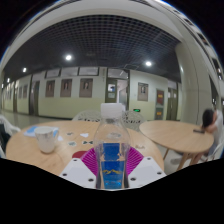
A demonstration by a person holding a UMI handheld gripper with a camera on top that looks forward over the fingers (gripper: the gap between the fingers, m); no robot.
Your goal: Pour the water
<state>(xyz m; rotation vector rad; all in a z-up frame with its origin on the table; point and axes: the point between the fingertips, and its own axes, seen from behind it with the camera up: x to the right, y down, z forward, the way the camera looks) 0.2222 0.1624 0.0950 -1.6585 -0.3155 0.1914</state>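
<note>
A clear plastic water bottle (112,150) with a white cap and a blue label stands upright between my fingers. My gripper (112,165) is shut on the bottle, both magenta pads (90,160) pressing its sides at the label. A pale cup (47,139) stands on the round wooden table (25,152), to the left of the bottle and beyond the fingers.
A second round wooden table (176,134) stands to the right, with a person (208,121) seated behind it. Beyond lies a hall with doors, framed pictures on the wall and ceiling lights.
</note>
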